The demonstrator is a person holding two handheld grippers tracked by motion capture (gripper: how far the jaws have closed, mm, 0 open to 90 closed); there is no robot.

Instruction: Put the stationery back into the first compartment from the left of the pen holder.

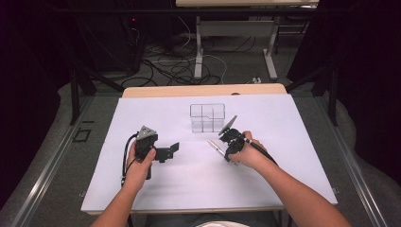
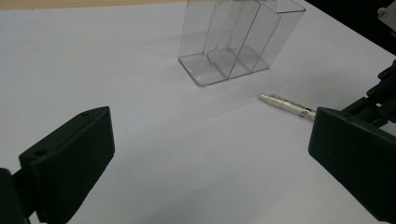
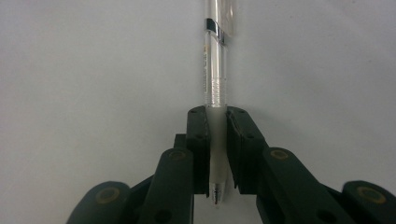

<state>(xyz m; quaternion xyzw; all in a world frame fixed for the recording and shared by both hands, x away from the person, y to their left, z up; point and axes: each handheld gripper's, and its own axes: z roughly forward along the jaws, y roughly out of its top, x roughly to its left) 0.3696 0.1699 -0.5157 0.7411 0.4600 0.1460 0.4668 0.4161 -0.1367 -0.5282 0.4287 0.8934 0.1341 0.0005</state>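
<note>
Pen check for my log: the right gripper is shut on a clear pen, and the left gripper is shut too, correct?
Not quite. The right gripper is shut on the clear pen, but the left gripper is open: the left gripper view shows its jaws wide apart, holding nothing.

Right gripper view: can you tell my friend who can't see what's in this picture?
Two black jaws of the right gripper are shut on a clear pen, which points straight away over a plain white table.

White sheet (image 1: 189,179) on wooden table (image 1: 203,90); cables (image 1: 175,66), desk legs (image 1: 198,47) on floor behind.
</note>
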